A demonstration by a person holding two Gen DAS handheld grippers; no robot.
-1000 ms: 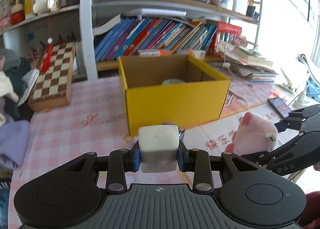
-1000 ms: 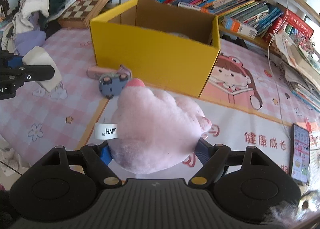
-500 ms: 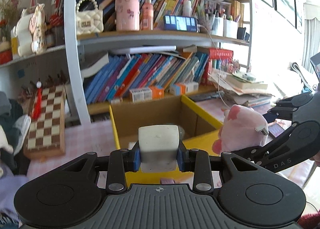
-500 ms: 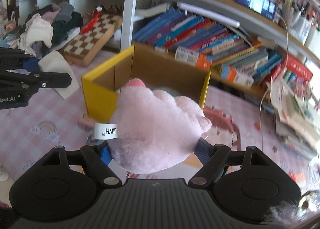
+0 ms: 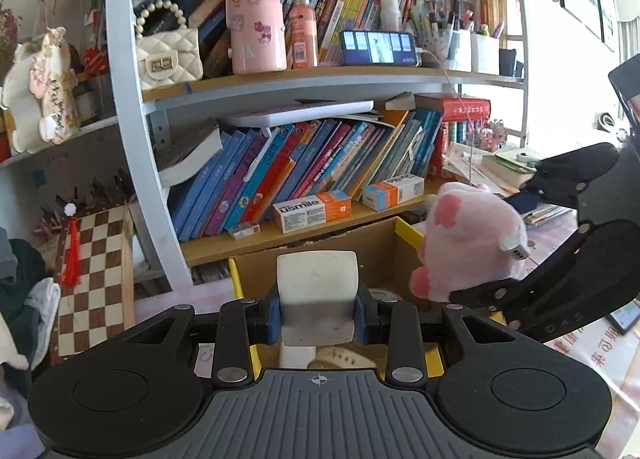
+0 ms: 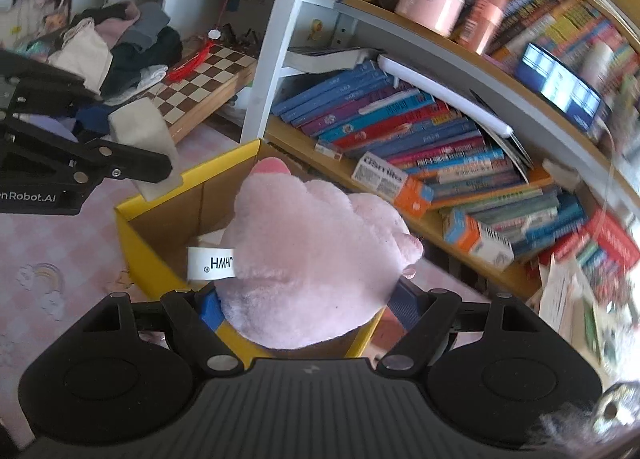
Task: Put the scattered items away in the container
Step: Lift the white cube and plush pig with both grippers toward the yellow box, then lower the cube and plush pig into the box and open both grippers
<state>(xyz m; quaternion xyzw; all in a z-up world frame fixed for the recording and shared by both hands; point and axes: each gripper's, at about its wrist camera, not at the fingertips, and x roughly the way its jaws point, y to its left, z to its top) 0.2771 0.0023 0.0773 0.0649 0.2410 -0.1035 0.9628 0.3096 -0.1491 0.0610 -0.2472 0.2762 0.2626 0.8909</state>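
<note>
My left gripper [image 5: 317,311] is shut on a white squarish block [image 5: 317,291] and holds it above the open yellow cardboard box [image 5: 408,233]. My right gripper [image 6: 304,299] is shut on a pink plush toy [image 6: 316,255] with a white tag, held over the same box [image 6: 136,235]. In the left wrist view the plush [image 5: 468,247] and right gripper are to the right, above the box's right side. In the right wrist view the left gripper [image 6: 132,167] with the block [image 6: 140,131] is at the left, over the box's left corner. Something pale lies inside the box.
A bookshelf [image 5: 320,155] full of books stands right behind the box. A chessboard [image 5: 94,267] leans at the left beside a heap of clothes [image 6: 120,39]. Small orange-white cartons [image 5: 312,211] lie on the lower shelf. A phone [image 5: 622,315] lies on the pink tablecloth at the right.
Both grippers have risen and moved forward with their loads, from in front of the box to above its opening. The box now lies below and close under the fingers.
</note>
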